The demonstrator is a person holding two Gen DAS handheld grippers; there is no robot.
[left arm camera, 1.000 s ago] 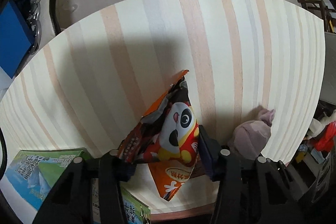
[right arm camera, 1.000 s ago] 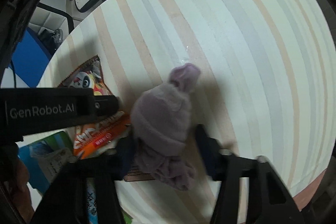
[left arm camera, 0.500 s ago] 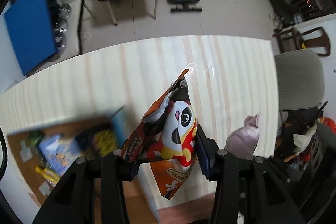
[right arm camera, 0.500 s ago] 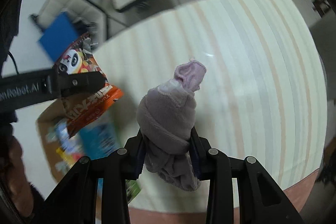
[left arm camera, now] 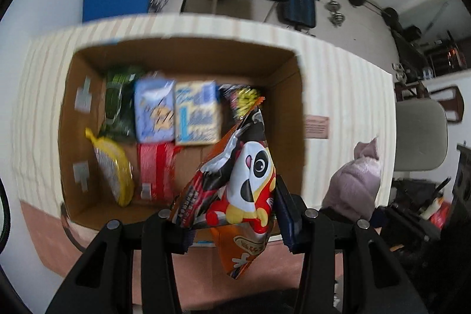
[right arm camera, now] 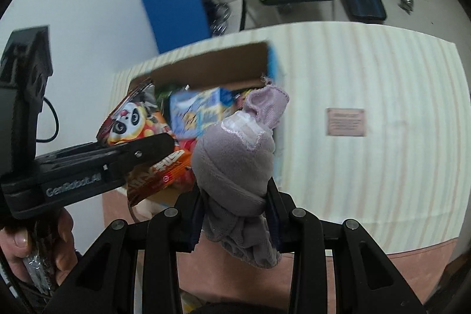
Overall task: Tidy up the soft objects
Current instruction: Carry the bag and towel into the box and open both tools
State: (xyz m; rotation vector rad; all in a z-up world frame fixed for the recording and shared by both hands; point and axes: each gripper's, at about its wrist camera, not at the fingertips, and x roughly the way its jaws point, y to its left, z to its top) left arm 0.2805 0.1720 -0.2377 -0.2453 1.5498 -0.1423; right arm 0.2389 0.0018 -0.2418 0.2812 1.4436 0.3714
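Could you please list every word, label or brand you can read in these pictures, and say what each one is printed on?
"GenRobot.AI": white lettering on the black body of the left claw, legible despite blur.
Orange panda-print snack bag: printed characters, too blurred to read.
Small brown label on the striped tablecloth: text too small.
Packets in the open cardboard box: motion-blurred, unreadable.

You have one cardboard box (left arm camera: 294,114) near the table's left edge. Inside it you can count about six packets, blurred: one green (left arm camera: 117,105), one yellow (left arm camera: 113,169), one red (left arm camera: 156,169), two blue-and-white (left arm camera: 153,111), and one dark with yellow print (left arm camera: 245,97). You hold one panda snack bag (left arm camera: 238,184) and one rolled purple sock bundle (right arm camera: 235,164). One small card (right arm camera: 346,122) lies on the table.
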